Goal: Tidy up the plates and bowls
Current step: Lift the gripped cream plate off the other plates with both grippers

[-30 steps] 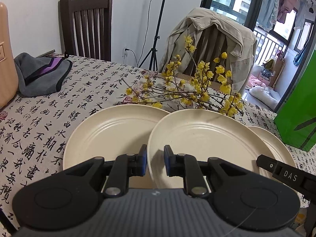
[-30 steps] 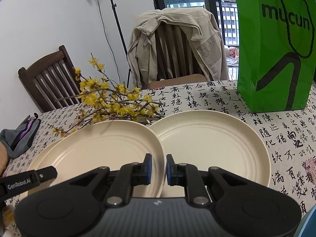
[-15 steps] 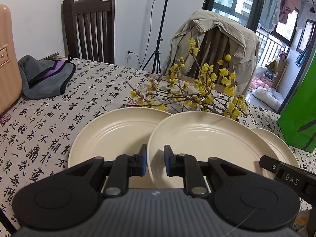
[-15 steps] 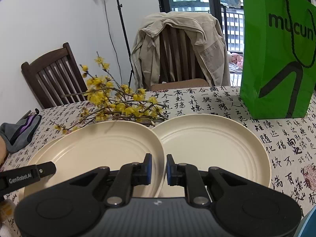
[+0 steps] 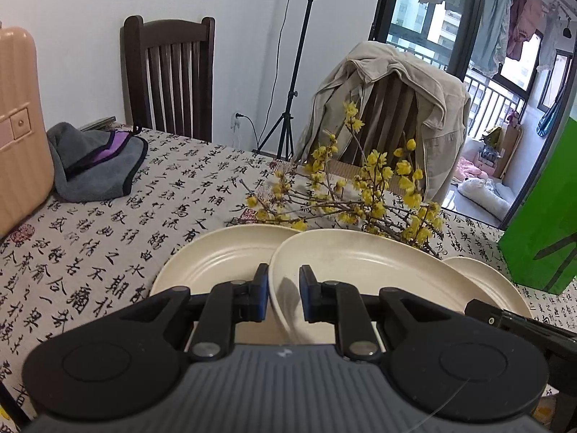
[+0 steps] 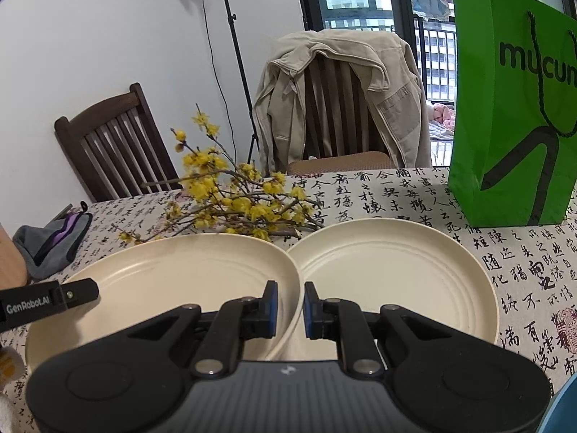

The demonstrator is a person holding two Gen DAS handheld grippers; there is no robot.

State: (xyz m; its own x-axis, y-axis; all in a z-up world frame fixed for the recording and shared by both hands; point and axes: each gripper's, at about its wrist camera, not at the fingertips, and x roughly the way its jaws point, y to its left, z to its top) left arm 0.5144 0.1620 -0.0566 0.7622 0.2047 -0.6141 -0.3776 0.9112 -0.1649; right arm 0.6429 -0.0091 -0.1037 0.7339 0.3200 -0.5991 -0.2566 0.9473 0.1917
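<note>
While the middle plate (image 5: 360, 267) was lifted above the table (image 5: 144, 216), both tools gripped its near rim: the left tool (image 5: 283, 294) and the right tool (image 6: 290, 306), each clamped nearly closed. Three cream plates showed in all, one flanking either side, overlapped.

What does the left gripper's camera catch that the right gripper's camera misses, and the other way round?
Only the left view shows the peach suitcase and three cream plates. Only the right view shows the green bag's lettering. Both share the middle plate, pinched at its rim by the left gripper and the right gripper, the yellow flower branches and the jacket-draped chair.
</note>
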